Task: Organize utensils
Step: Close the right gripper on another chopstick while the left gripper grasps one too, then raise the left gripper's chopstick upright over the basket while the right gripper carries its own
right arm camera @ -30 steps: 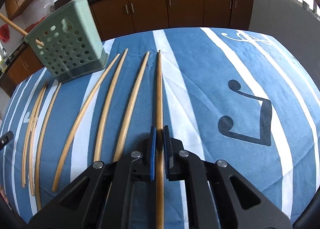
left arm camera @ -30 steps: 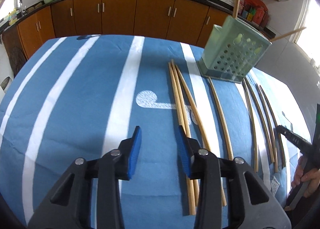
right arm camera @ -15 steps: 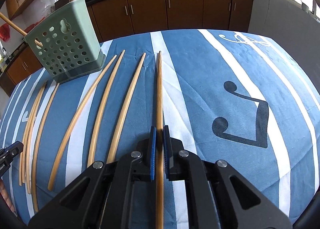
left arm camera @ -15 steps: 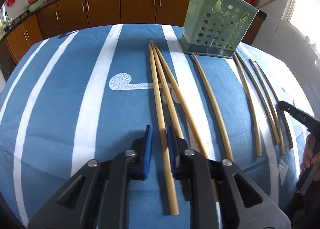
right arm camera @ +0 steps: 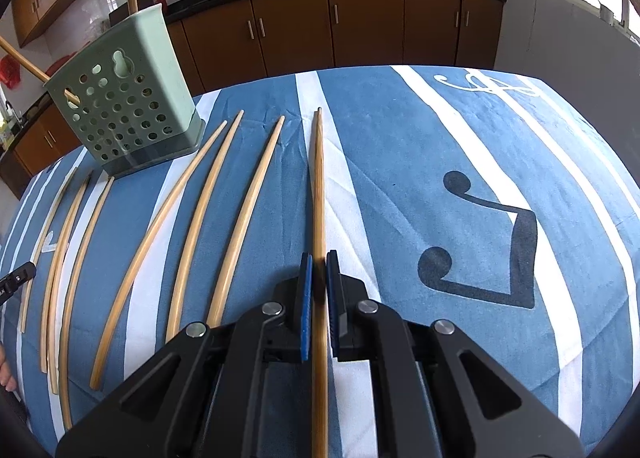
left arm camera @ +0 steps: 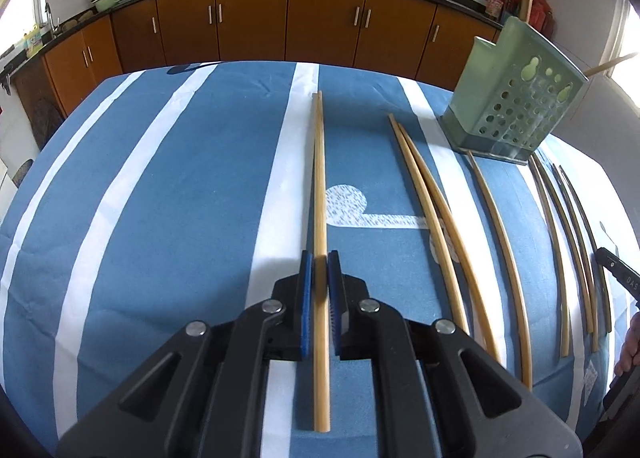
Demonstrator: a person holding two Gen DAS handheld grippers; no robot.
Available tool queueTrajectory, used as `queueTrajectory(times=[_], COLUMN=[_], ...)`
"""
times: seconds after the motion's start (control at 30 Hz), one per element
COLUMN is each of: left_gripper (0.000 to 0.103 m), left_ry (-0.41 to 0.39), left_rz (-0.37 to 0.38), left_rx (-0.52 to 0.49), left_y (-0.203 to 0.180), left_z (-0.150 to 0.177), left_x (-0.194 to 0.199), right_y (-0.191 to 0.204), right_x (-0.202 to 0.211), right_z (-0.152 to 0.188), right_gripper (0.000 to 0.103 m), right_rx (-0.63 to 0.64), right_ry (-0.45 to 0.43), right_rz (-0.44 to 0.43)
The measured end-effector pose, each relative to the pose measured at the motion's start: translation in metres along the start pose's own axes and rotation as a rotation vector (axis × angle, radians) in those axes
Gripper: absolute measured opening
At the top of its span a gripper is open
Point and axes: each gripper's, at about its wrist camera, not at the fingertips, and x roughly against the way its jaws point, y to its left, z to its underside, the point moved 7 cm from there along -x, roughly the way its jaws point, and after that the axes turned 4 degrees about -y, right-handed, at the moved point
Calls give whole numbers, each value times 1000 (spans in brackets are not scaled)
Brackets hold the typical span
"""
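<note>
My left gripper is shut on a long wooden chopstick that points straight ahead, held above the blue striped tablecloth. My right gripper is shut on another wooden chopstick, also pointing ahead over the cloth. Several more chopsticks lie in a row on the cloth. A pale green perforated utensil holder stands at the far side of the table with two chopsticks sticking out of it.
Brown kitchen cabinets and a dark counter with woks run behind the table. The tip of the right gripper shows at the left wrist view's right edge, and the left gripper's tip at the right wrist view's left edge.
My left gripper was open, moved over the leftmost chopstick, shut on it and lifted it away from the two beside it. My right gripper stays shut on its chopstick, slightly raised.
</note>
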Motion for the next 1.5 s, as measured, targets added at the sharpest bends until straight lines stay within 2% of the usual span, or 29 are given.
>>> queueTrajectory(times=[0.2,0.77,1.07,1.27,1.33,1.5], left_gripper=[13,13,13,8,8,8], left_ry=[-27,-26,-15,-11,2,-62], left_rz=[5,17,-3,-22,-18,-11], left_rx=[-23,-12,-47,-76,-67,-57], left_y=[-3,-2,-4,-8,-6,-2], left_z=[4,5,24,33,32,17], left_x=[4,4,19,27,29,52], right_y=[2,1,1,0,-3,-8], right_x=[5,7,27,31,37,62], right_z=[6,7,30,32,29,12], right_gripper=[8,8,8,8,8,8], right_rx=[19,21,31,25,5,-16], right_ry=[-19,-17,-9,-3,-20,-94], right_rz=[12,12,2,-3,-5,-10])
